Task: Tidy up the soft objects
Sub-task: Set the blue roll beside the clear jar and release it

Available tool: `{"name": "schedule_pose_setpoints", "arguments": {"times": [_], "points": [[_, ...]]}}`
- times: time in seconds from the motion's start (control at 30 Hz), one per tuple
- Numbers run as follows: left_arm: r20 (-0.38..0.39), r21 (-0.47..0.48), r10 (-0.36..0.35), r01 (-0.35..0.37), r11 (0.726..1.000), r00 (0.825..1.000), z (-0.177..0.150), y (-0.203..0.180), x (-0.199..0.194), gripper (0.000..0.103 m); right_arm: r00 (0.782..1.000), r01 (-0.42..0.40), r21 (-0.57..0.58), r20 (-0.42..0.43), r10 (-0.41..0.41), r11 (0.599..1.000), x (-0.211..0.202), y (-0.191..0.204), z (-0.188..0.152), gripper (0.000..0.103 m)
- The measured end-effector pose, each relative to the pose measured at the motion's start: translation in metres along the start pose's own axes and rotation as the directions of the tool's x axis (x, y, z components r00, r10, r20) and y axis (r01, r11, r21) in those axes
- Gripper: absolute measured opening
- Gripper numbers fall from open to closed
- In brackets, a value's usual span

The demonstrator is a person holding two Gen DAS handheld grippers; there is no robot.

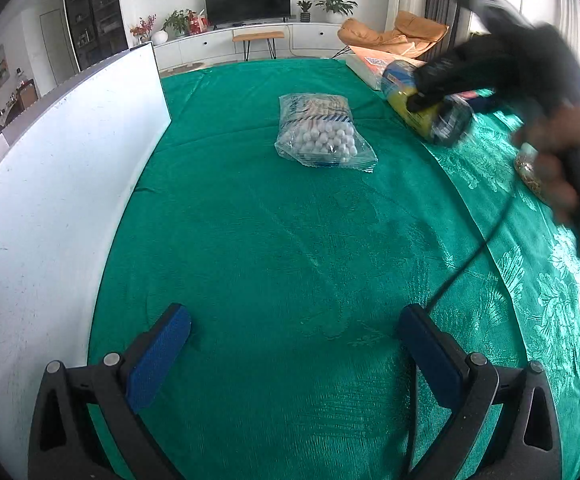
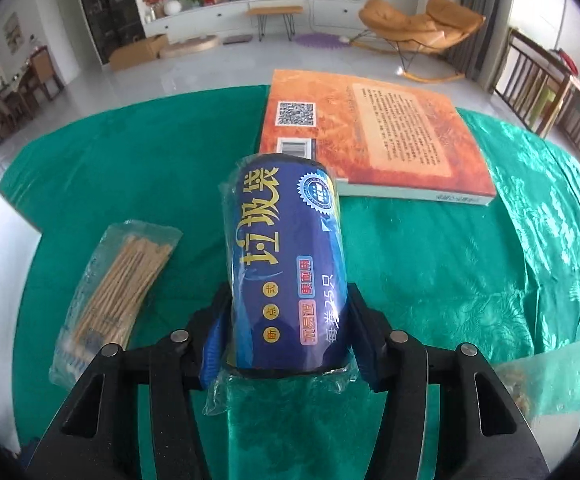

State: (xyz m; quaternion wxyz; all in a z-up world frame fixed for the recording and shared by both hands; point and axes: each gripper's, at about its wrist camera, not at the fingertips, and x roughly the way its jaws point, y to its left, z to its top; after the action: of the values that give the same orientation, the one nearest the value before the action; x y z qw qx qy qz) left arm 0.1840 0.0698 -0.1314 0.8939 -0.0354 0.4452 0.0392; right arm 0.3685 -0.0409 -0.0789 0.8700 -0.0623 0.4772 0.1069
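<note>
Green desk (image 2: 430,248): right claw (image 2: 286,344) squeezes the bag roll (image 2: 286,264), pointing away toward the far edge; left claw (image 1: 294,344) wide, empty.

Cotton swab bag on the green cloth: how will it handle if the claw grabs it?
The cotton swab bag is probably light and floppy: loose clear film around thin sticks. The film looks glossy, so perhaps slippery. It lies flat, so it is unlikely to roll.

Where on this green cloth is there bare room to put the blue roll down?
Widest free patch: bare green cloth between the white board, the cotton swab bag and the left gripper. It is crowded near the orange book, where the right gripper holds the blue roll.
</note>
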Motion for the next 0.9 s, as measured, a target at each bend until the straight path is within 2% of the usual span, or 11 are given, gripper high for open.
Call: {"name": "schedule_pose_setpoints", "arguments": {"times": [0.07, 0.2, 0.27, 0.4, 0.47, 0.5, 0.6, 0.7, 0.83, 0.9], "points": [[0.0, 0.0, 0.0, 0.0, 1.0, 1.0, 0.0, 0.0, 0.0, 0.103, 0.999, -0.038, -0.009, 0.001, 0.038, 0.999, -0.013, 0.0, -0.018, 0.055], [0.0, 0.0, 0.0, 0.0, 1.0, 1.0, 0.0, 0.0, 0.0, 0.103, 0.996, -0.087, 0.013, 0.006, 0.087, 0.996, -0.052, -0.009, -0.083, 0.055], [0.0, 0.0, 0.0, 0.0, 1.0, 1.0, 0.0, 0.0, 0.0, 0.103, 0.997, -0.081, 0.036, 0.009, 0.081, 0.996, -0.074, -0.017, -0.121, 0.055], [0.0, 0.0, 0.0, 0.0, 1.0, 1.0, 0.0, 0.0, 0.0, 0.103, 0.999, -0.053, 0.152, 0.017, 0.052, 0.987, -0.126, -0.044, -0.2, 0.055], [0.0, 0.0, 0.0, 0.0, 1.0, 1.0, 0.0, 0.0, 0.0, 0.103, 0.999, -0.029, 0.221, 0.038, 0.021, 0.975, -0.145, -0.064, -0.228, 0.056], [0.0, 0.0, 0.0, 0.0, 1.0, 1.0, 0.0, 0.0, 0.0, 0.103, 0.999, 0.009, 0.259, 0.043, -0.021, 0.966, -0.153, -0.078, -0.239, 0.056], [0.0, 0.0, 0.0, 0.0, 1.0, 1.0, 0.0, 0.0, 0.0, 0.103, 0.991, 0.091, 0.35, 0.058, -0.119, 0.932, -0.159, -0.119, -0.242, 0.056], [0.0, 0.0, 0.0, 0.0, 1.0, 1.0, 0.0, 0.0, 0.0, 0.103, 0.979, 0.138, 0.382, 0.085, -0.184, 0.914, -0.146, -0.158, -0.216, 0.056], [0.0, 0.0, 0.0, 0.0, 1.0, 1.0, 0.0, 0.0, 0.0, 0.103, 0.975, 0.107, 0.391, 0.138, -0.173, 0.914, -0.115, -0.196, -0.17, 0.058], [0.0, 0.0, 0.0, 0.0, 1.0, 1.0, 0.0, 0.0, 0.0, 0.103, 0.98, 0.077, 0.36, 0.146, -0.137, 0.93, -0.105, -0.203, -0.156, 0.065]]}}
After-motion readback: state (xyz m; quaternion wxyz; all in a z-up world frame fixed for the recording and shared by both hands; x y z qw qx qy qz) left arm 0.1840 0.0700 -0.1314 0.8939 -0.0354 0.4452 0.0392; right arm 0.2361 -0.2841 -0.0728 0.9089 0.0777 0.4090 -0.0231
